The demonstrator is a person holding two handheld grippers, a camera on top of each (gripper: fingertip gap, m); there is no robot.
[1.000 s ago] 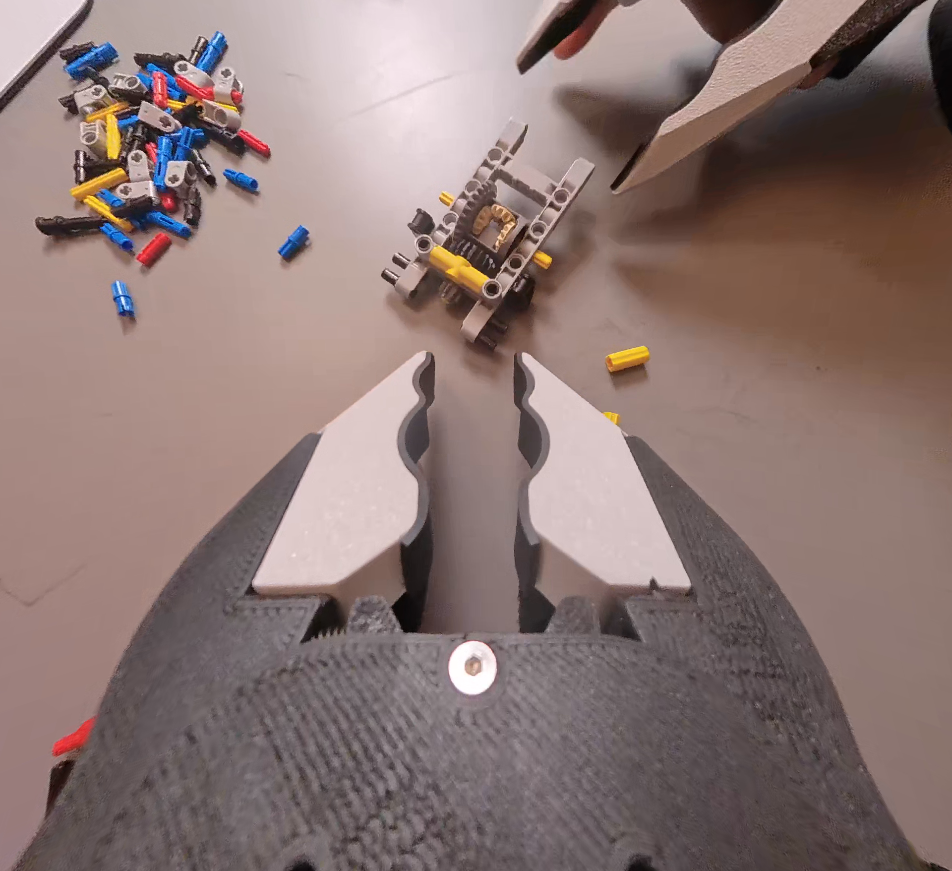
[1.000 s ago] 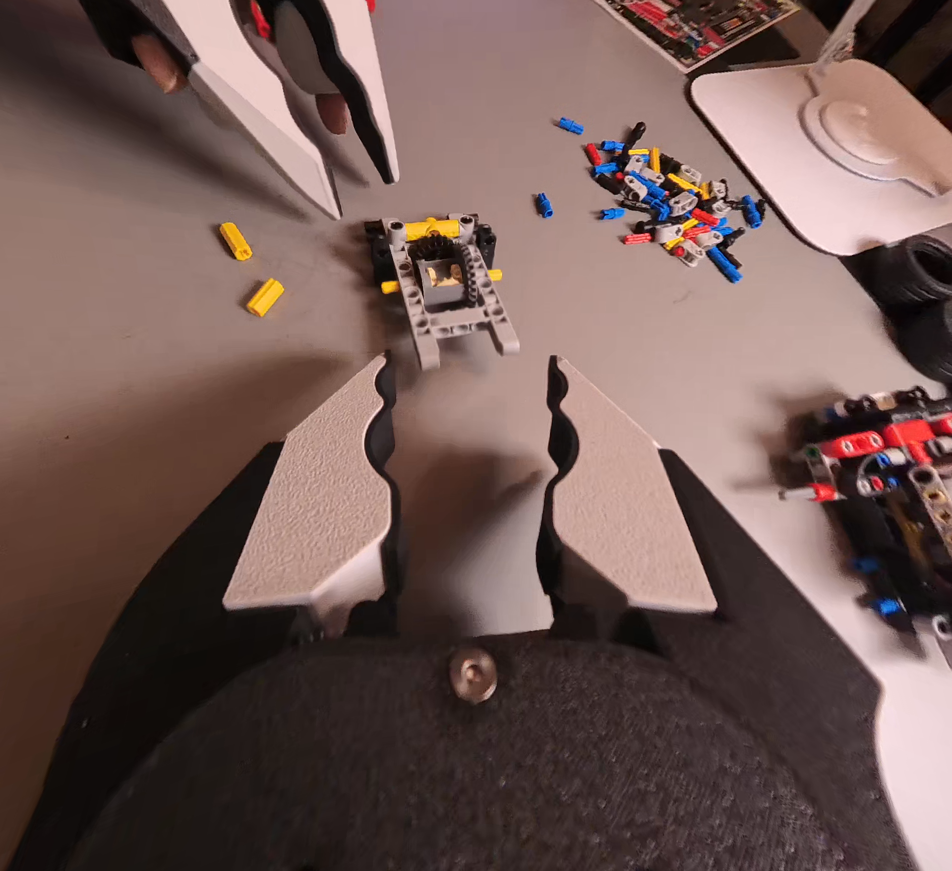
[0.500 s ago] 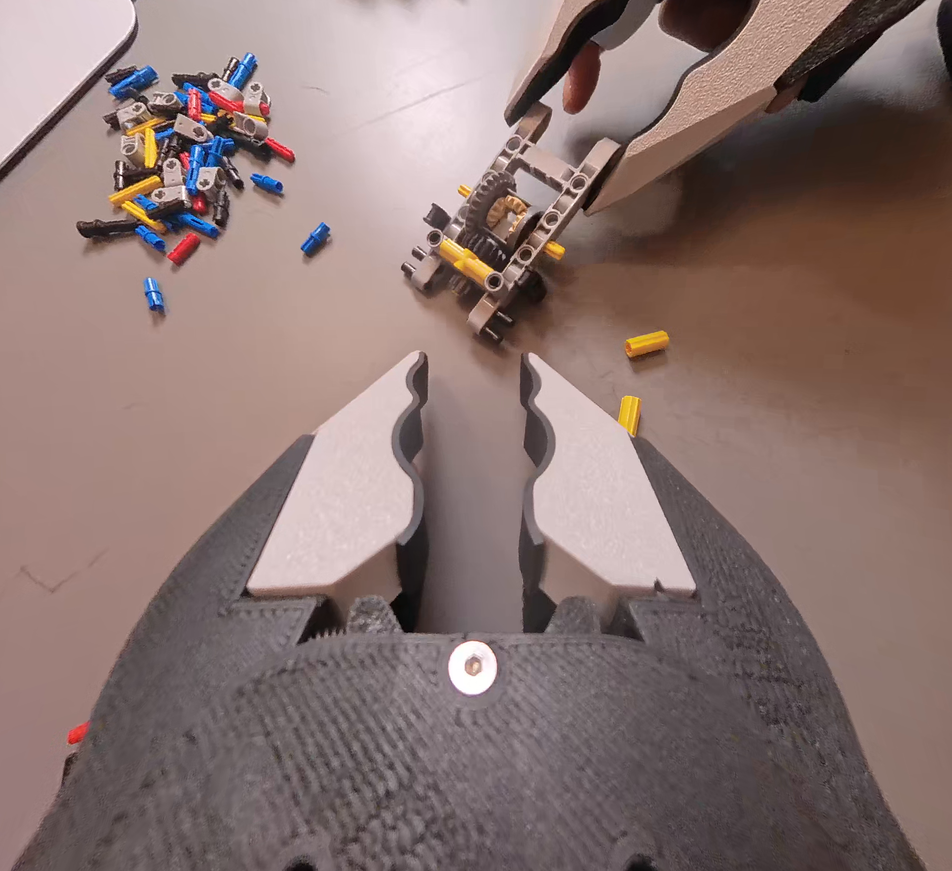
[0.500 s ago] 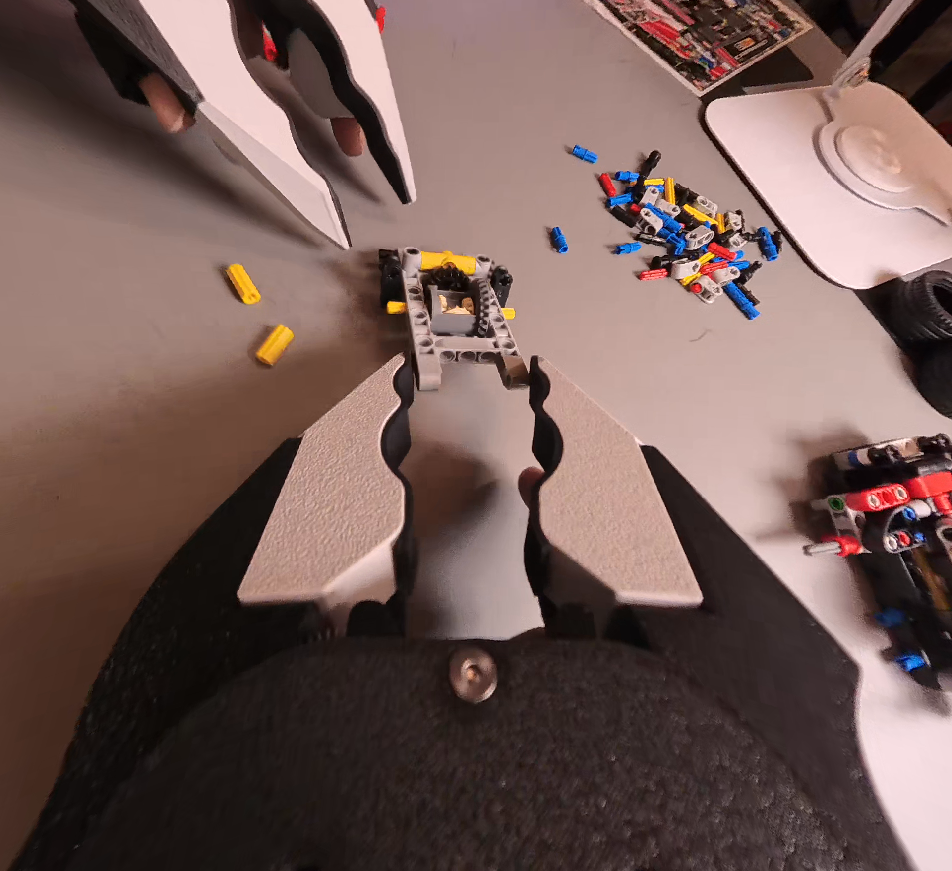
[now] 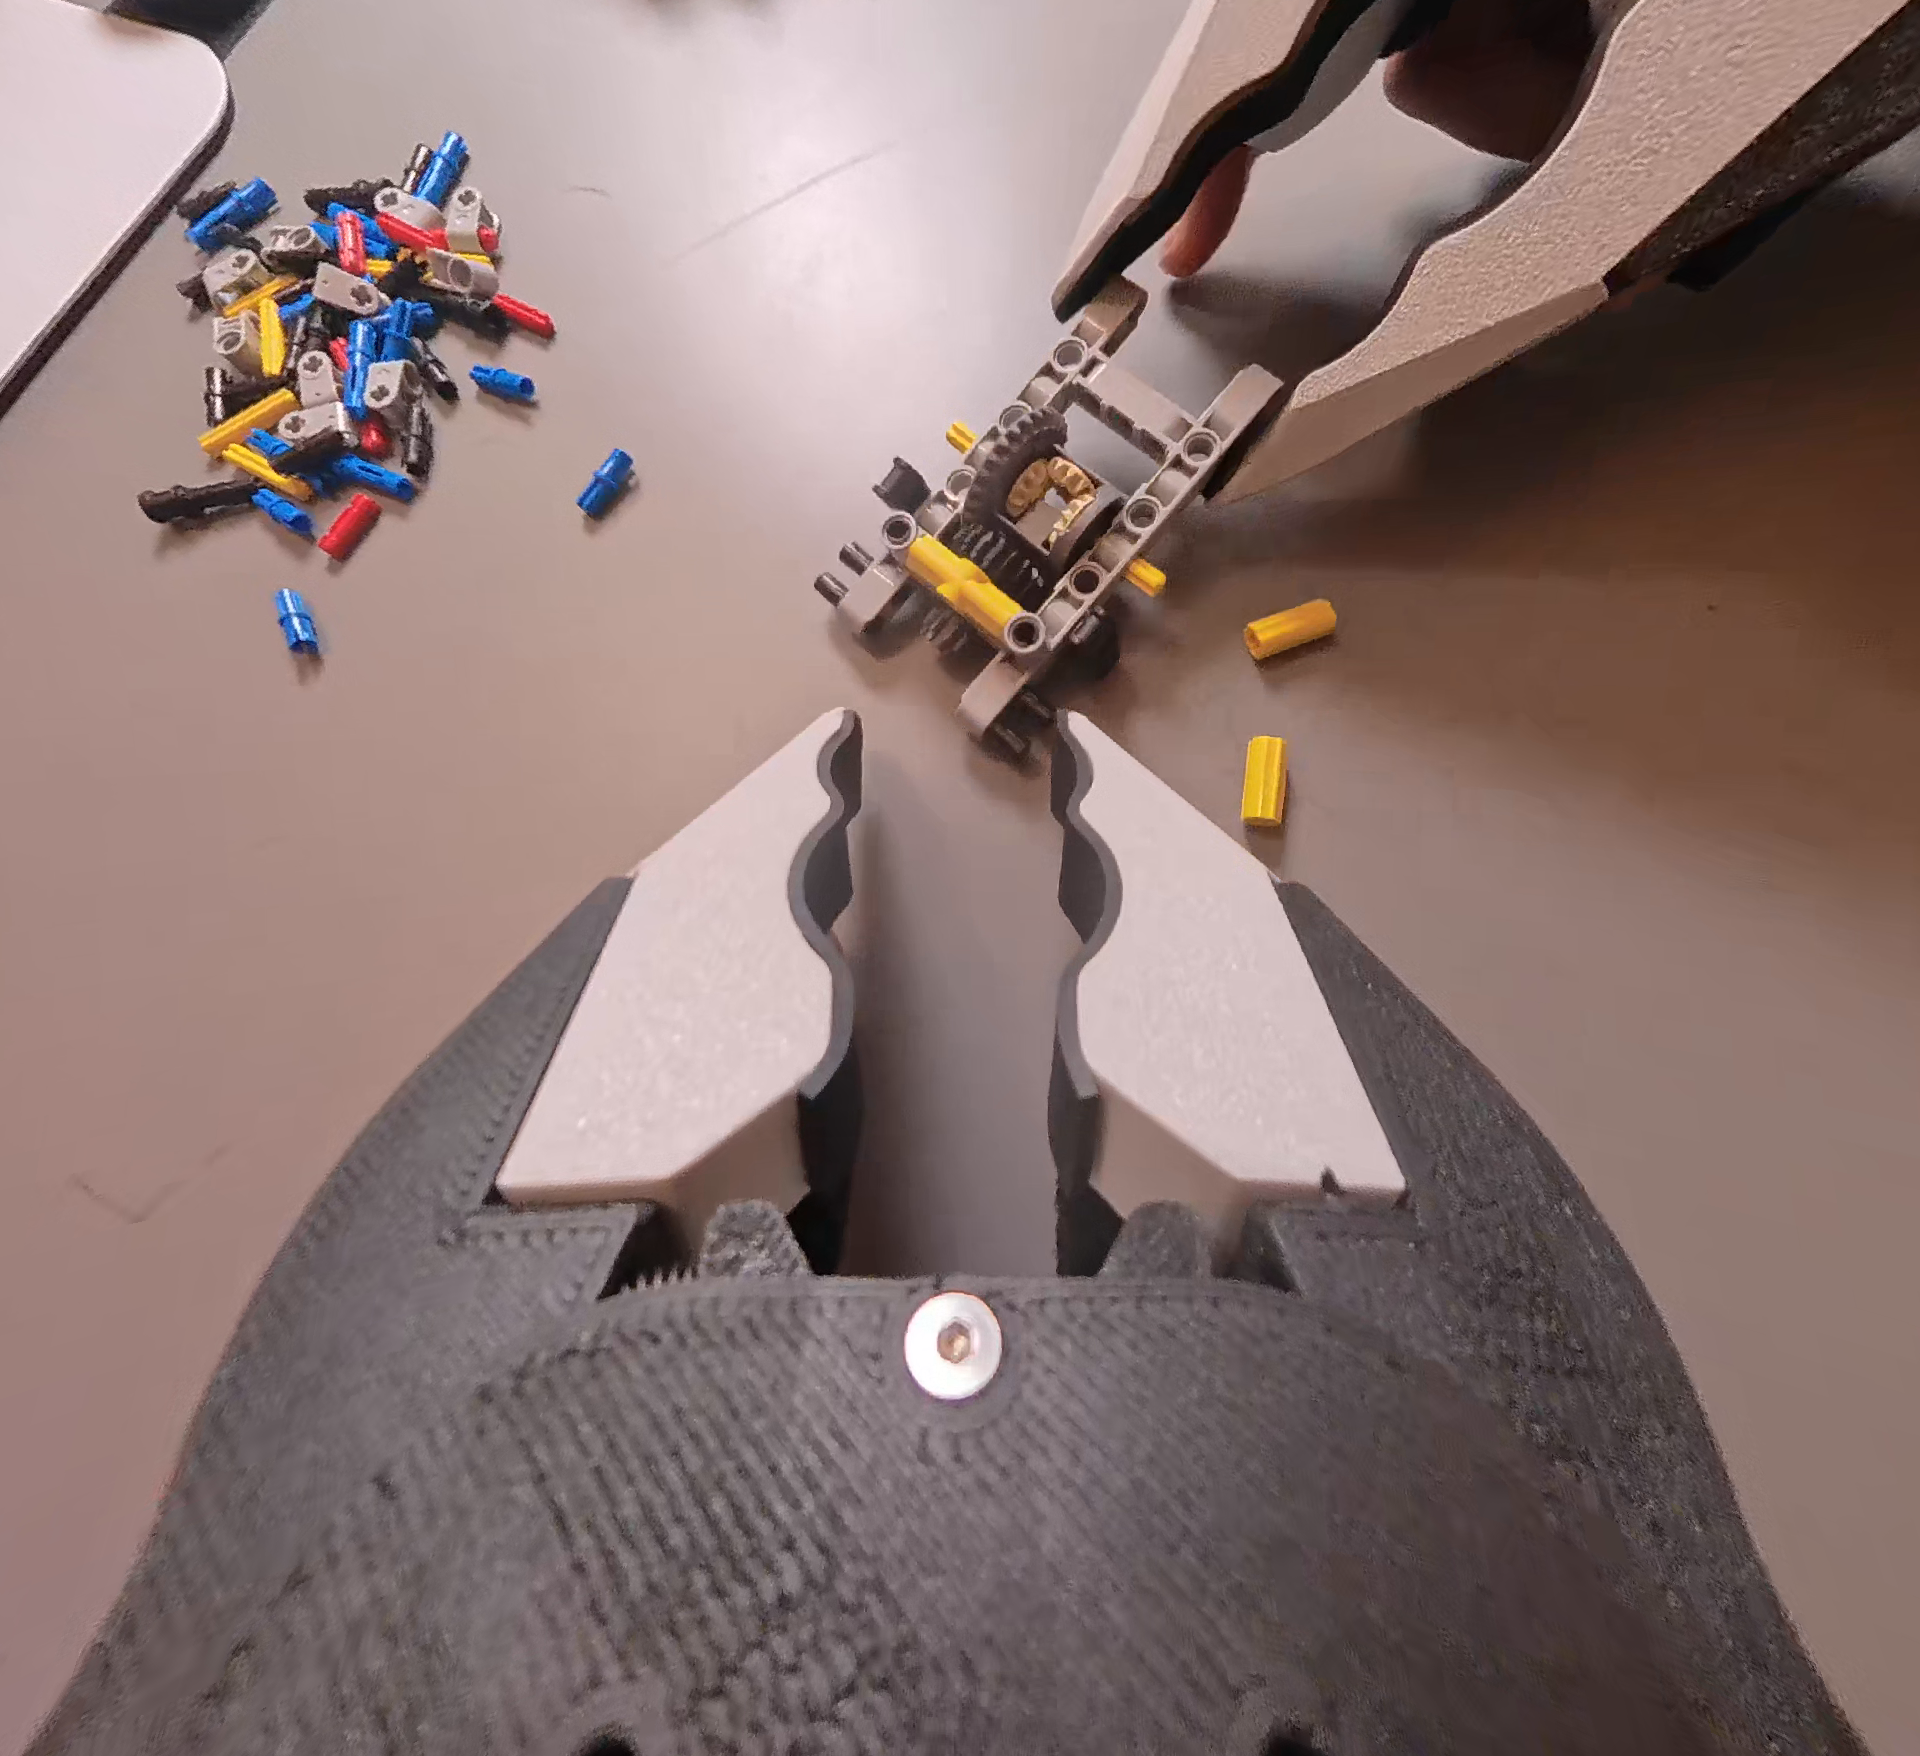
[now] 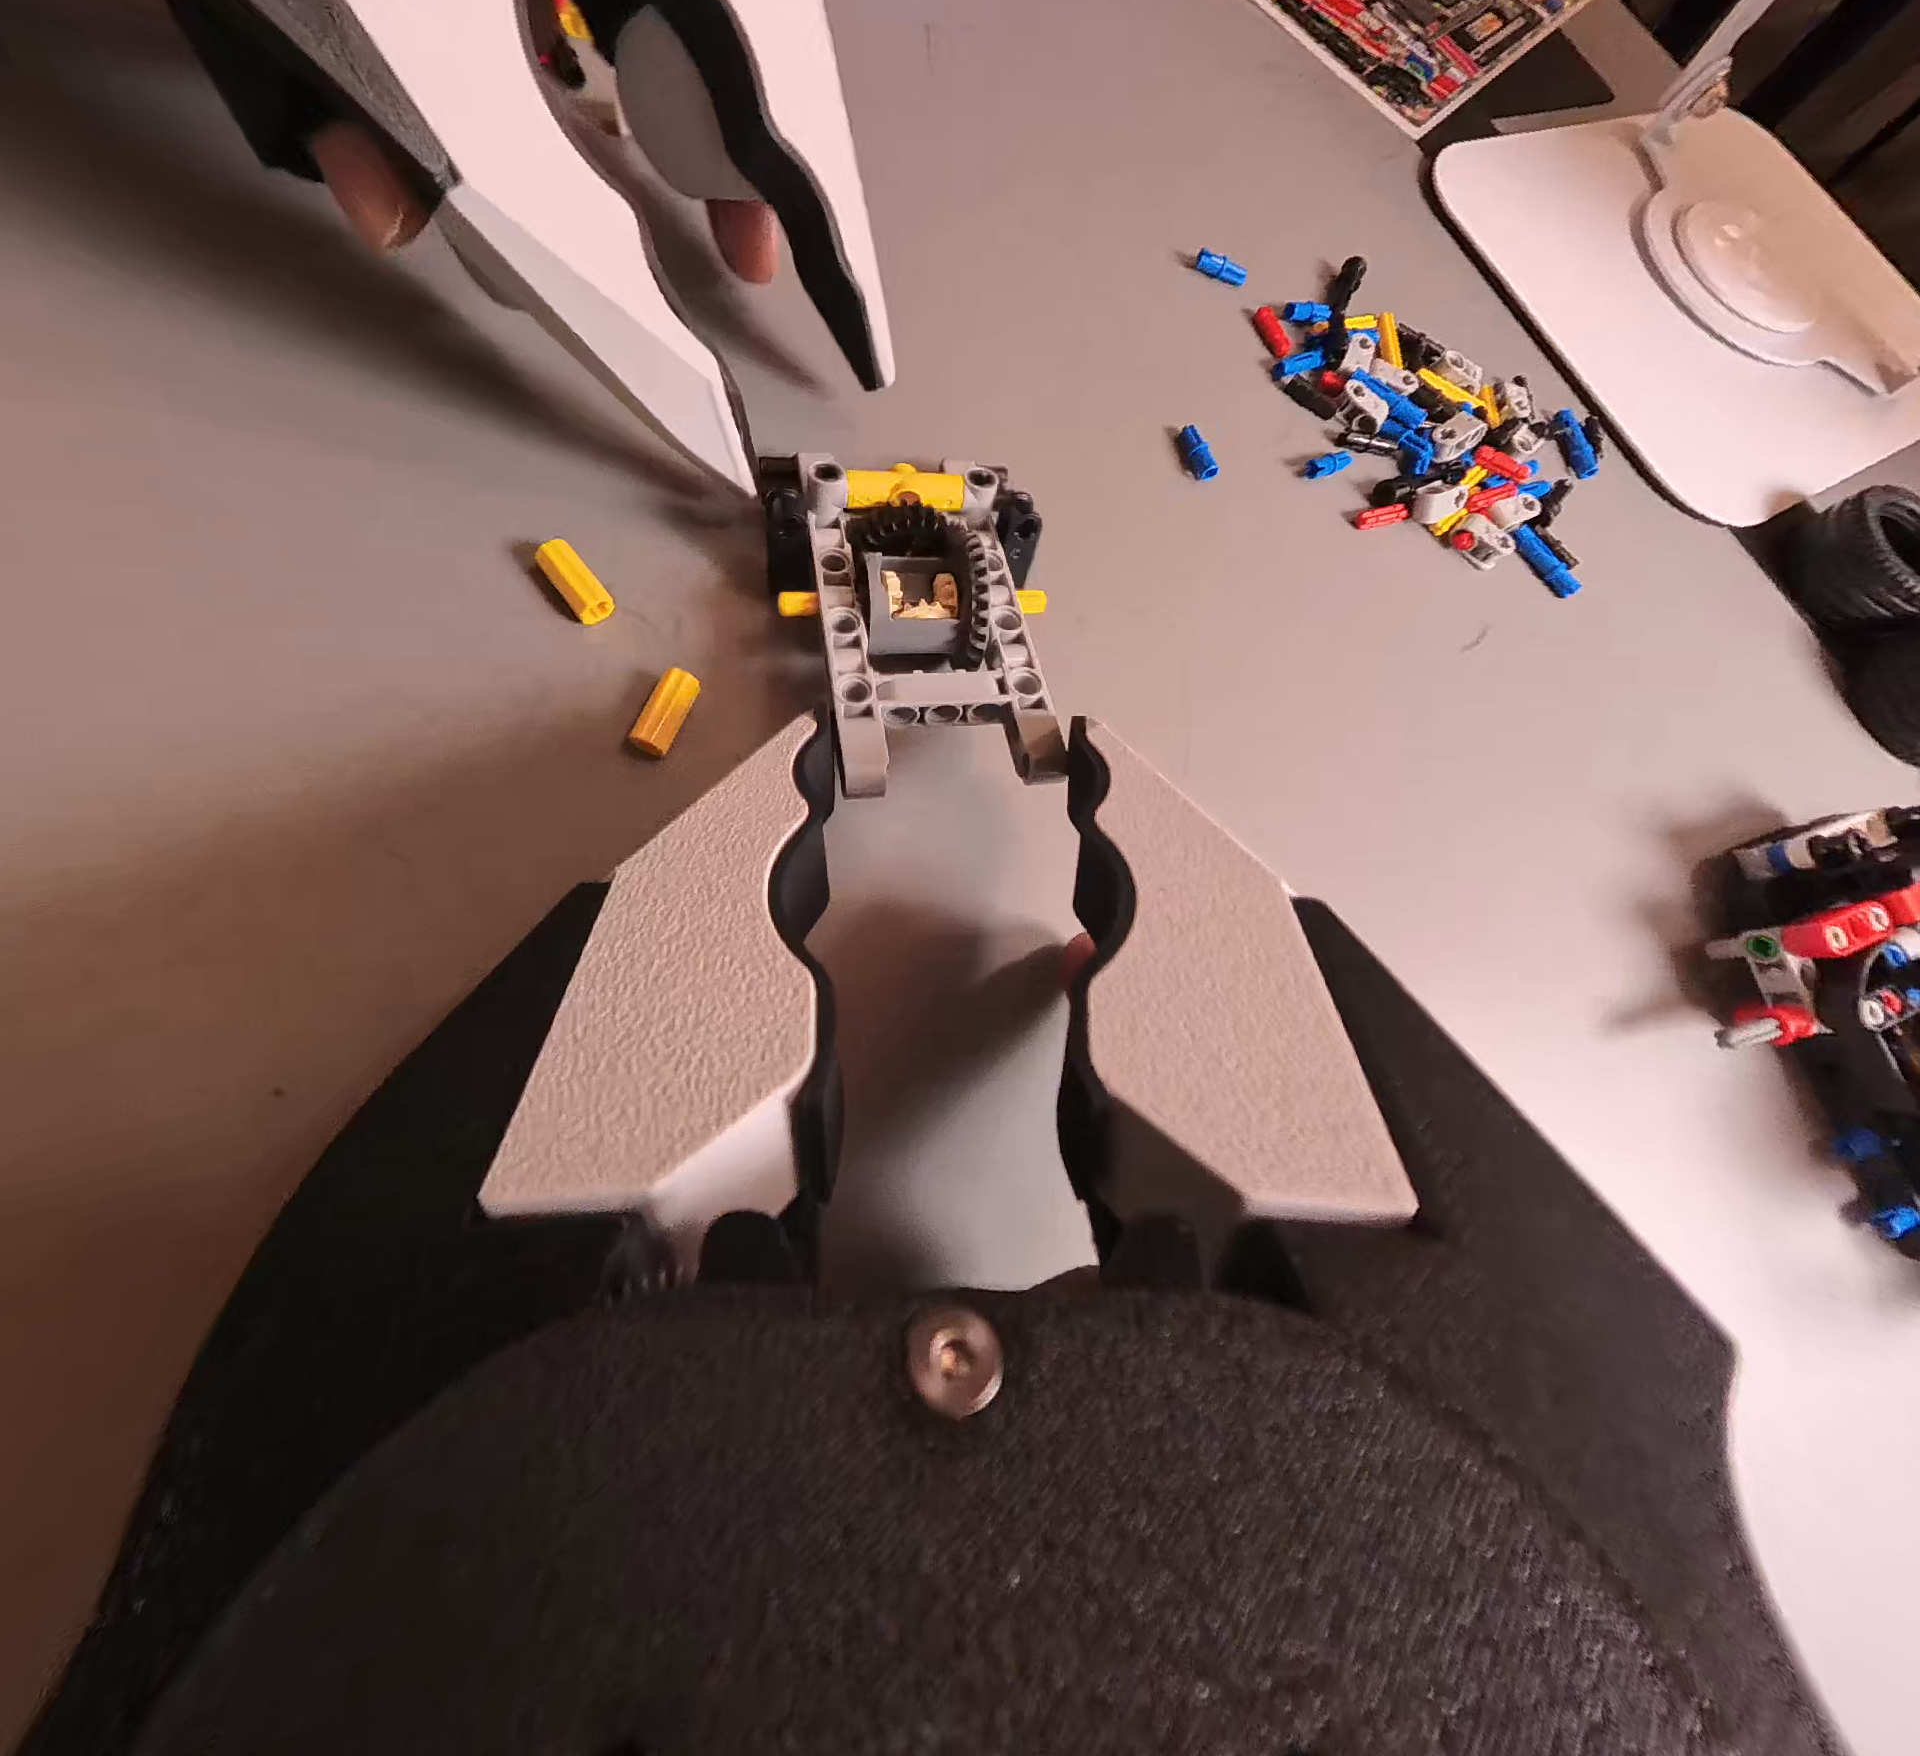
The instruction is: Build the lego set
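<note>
At the near end of the grey gear frame point(image 6: 920, 626), your right tool point(image 6: 948, 750) grips the frame's two prongs, one finger pressed against each. Your left tool point(image 5: 956, 740) hovers at the frame's opposite end, parted and empty. The frame sits on the counter point(image 6: 1195, 771). Two yellow connectors point(image 6: 623, 646) lie just beside the frame; the pile of loose pieces point(image 6: 1434, 439) lies well apart from it.

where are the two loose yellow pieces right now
The two loose yellow pieces lie on the table just right of the grey gear frame in the left wrist view, beside the left gripper.
</note>
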